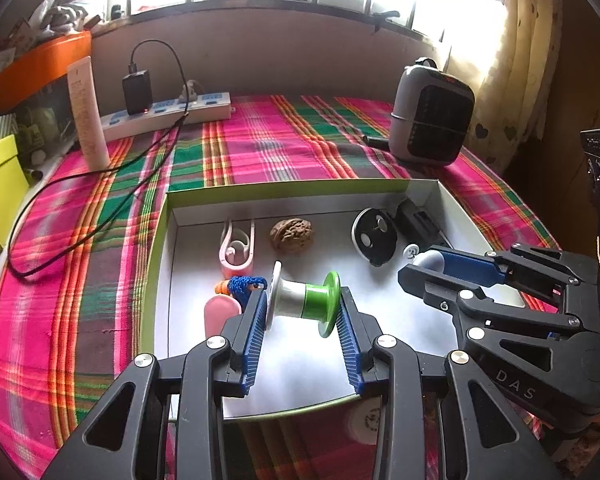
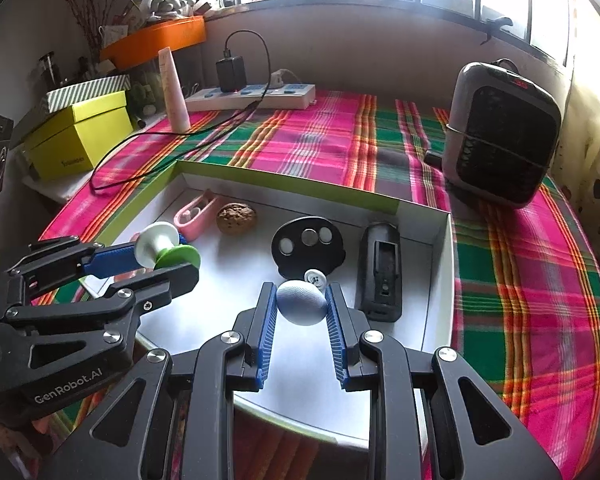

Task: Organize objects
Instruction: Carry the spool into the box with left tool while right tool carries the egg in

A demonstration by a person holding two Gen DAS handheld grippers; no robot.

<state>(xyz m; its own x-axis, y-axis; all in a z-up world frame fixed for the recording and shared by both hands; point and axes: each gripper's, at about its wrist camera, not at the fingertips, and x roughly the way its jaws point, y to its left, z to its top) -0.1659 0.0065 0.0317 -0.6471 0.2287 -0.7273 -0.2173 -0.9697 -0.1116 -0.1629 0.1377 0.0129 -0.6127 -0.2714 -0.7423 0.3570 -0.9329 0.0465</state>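
Grippers are both working over the shallow white cardboard tray (image 1: 162, 280): the left gripper (image 1: 304, 308) is pinching a white-and-green plastic spool (image 1: 304, 300), while the right gripper (image 2: 301, 300) is clamping a pale blue textured egg (image 2: 302, 303).

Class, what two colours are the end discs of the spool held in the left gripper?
One white, one green, on the plastic spool in the left gripper; clearest in the left wrist view.
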